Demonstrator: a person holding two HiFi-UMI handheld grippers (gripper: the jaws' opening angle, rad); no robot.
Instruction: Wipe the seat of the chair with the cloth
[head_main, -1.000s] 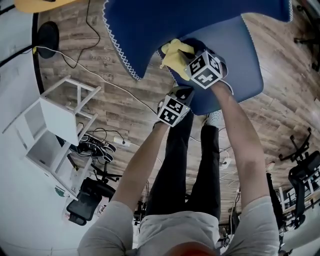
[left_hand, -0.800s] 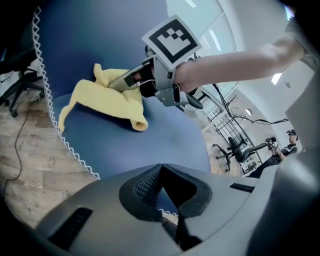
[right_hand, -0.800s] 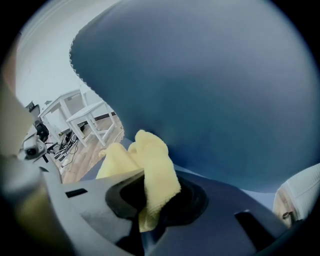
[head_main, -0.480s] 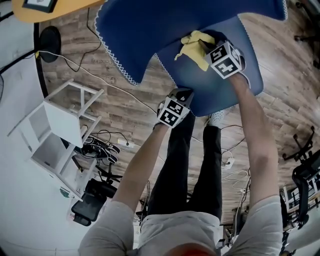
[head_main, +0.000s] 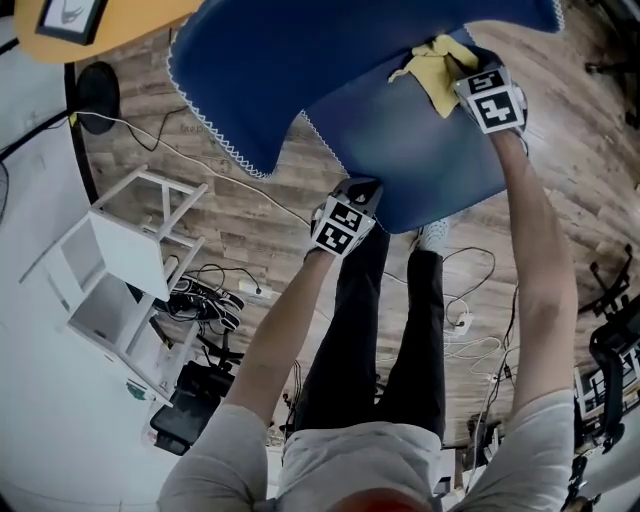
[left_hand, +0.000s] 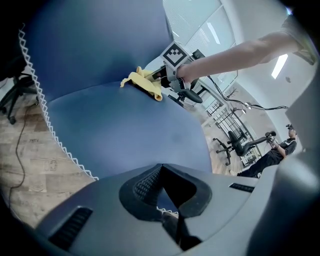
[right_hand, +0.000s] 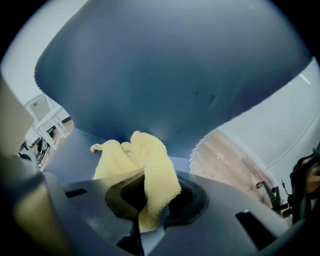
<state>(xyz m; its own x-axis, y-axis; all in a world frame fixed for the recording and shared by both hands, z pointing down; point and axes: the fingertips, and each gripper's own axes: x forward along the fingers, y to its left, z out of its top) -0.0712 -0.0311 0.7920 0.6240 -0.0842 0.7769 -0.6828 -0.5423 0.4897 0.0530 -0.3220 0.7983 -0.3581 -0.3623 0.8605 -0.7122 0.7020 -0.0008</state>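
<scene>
The blue chair seat (head_main: 400, 140) lies below its blue backrest (head_main: 300, 60), both trimmed with white zigzag stitching. My right gripper (head_main: 457, 66) is shut on a yellow cloth (head_main: 432, 68) and presses it on the seat's far right corner, where seat meets backrest. In the right gripper view the cloth (right_hand: 150, 160) bunches out between the jaws against the backrest (right_hand: 175, 65). My left gripper (head_main: 362, 188) is shut on the seat's front edge. In the left gripper view the seat (left_hand: 125, 125) spreads ahead, with the cloth (left_hand: 145, 82) and right gripper (left_hand: 162, 77) at its far side.
A white stool (head_main: 120, 260) lies tipped on the wood floor at the left, with cables (head_main: 200, 285) beside it. A black round base (head_main: 98, 85) and an orange tabletop (head_main: 100, 20) are at the upper left. The person's legs (head_main: 380, 330) stand below the seat. A black office chair (head_main: 610, 300) is at the right.
The right gripper has dragged the cloth across the seat, from its near left part to the far right corner by the backrest. The left gripper has stayed clamped on the front edge.
</scene>
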